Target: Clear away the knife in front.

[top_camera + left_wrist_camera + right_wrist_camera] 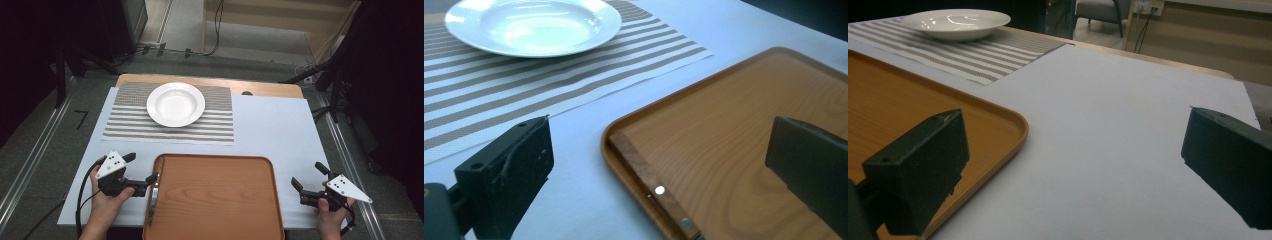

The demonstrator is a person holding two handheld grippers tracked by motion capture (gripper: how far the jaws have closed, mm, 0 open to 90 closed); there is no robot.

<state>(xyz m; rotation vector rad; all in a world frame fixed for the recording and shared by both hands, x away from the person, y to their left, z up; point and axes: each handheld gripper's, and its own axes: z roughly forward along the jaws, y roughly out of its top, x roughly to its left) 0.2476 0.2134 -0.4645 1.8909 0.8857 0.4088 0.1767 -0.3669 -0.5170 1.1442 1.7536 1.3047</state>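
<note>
A wooden tray [215, 200] lies at the table's near edge. Along its left inner rim rests a knife [154, 196] with a riveted wooden handle [649, 180]. My left gripper [142, 167] is open beside the tray's left rim, one jaw over the tray corner and the other over the white sheet; in the left gripper view, the left gripper [659, 142] straddles the handle and holds nothing. My right gripper [308, 175] is open and empty over the sheet, right of the tray [908, 110]. A white plate [175, 104] sits on a striped placemat [125, 125] farther back.
A white sheet [275, 130] covers most of the wooden table [270, 89]. The floor beyond holds cables [165, 49] and dark stands at both sides. Metal rails [30, 160] run along the table's left and right.
</note>
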